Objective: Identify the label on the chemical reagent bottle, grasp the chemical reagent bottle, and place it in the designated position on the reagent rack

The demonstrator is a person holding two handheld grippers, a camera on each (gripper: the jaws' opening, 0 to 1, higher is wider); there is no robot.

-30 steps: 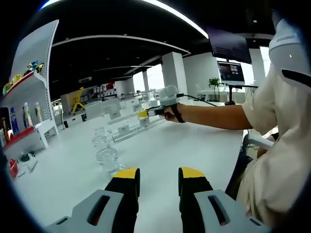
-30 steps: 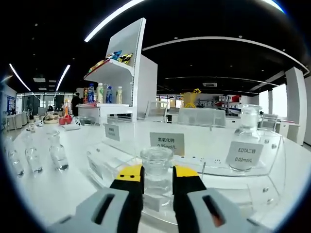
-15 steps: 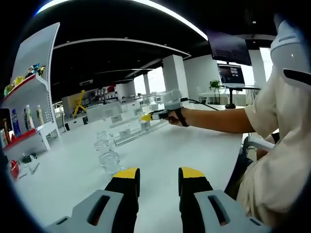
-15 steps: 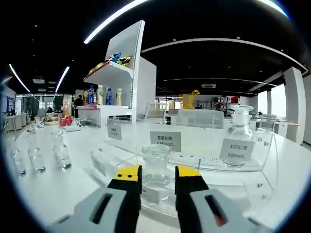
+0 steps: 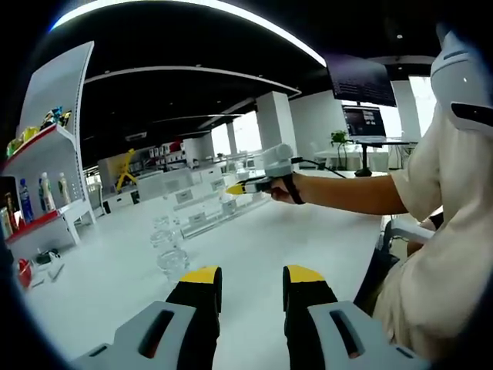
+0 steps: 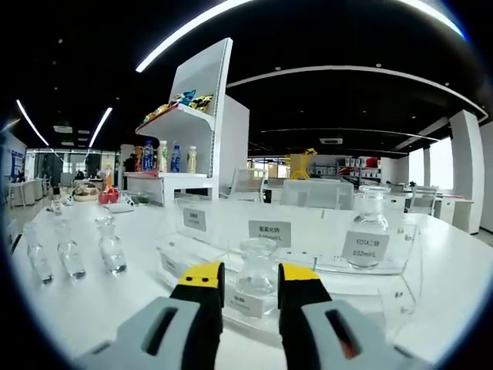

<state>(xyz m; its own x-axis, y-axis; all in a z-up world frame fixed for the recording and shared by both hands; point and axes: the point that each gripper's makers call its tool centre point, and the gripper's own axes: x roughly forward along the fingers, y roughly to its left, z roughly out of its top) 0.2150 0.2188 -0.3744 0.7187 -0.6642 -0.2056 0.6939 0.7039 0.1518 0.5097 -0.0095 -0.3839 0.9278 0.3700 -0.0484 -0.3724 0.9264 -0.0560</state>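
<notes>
Right gripper [image 6: 243, 277], jaws open and empty, at lower centre before a glass reagent bottle [image 6: 256, 270] standing in the clear acrylic reagent rack [image 6: 400, 254]. Left gripper [image 5: 248, 279] open over white table [image 5: 308, 239].

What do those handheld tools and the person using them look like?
Each gripper has two black jaws with yellow tips set in grey housings: left gripper, right gripper. Seen from the left gripper view, the right one's body is pale grey with a black cable trailing. The person wears a cream short-sleeved shirt.

Both grippers parted and holding nothing

The left gripper [image 5: 249, 279] hangs low over the white table [image 5: 308, 239]; the right gripper [image 6: 241, 275] is held out on a bare forearm [image 5: 347, 191] above it.
</notes>
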